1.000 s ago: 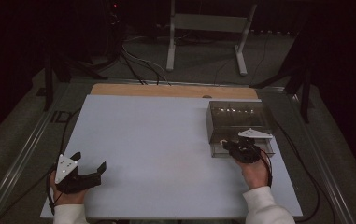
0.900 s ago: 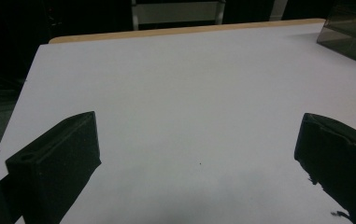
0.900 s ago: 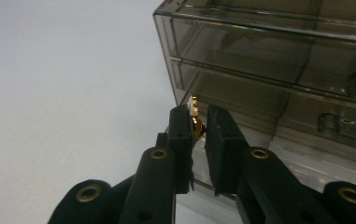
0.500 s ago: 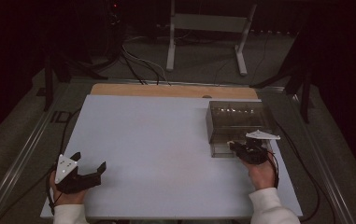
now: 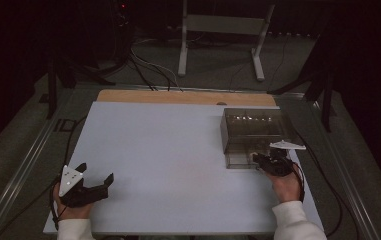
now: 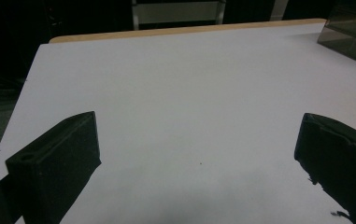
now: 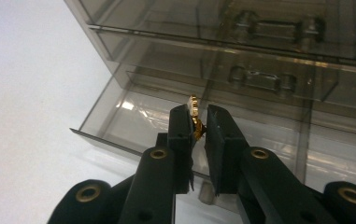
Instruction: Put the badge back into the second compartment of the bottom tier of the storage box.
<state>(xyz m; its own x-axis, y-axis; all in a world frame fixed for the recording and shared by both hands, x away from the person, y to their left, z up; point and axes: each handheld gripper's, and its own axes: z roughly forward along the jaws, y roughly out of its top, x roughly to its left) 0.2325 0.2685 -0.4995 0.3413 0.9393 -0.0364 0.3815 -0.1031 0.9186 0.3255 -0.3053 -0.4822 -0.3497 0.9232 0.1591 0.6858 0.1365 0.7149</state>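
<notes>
Your left gripper (image 5: 94, 186) rests wide open at 8 o'clock on the surface (image 5: 178, 150). Your right gripper (image 7: 199, 126), pinching a small gold piece (image 7: 195, 116), has slid right, over the clear box's (image 5: 253, 130) open drawer (image 7: 133, 116), ready for dropping.

open tongs (image 6: 199, 158) over white table (image 6: 180, 93)

I see black jaws on my right gripper (image 7: 199, 128) around a gold trinket (image 7: 195, 116), beside it a smoky see-through drawer box (image 5: 253, 130), under it a pale table (image 5: 168, 165) with a tan far edge
</notes>
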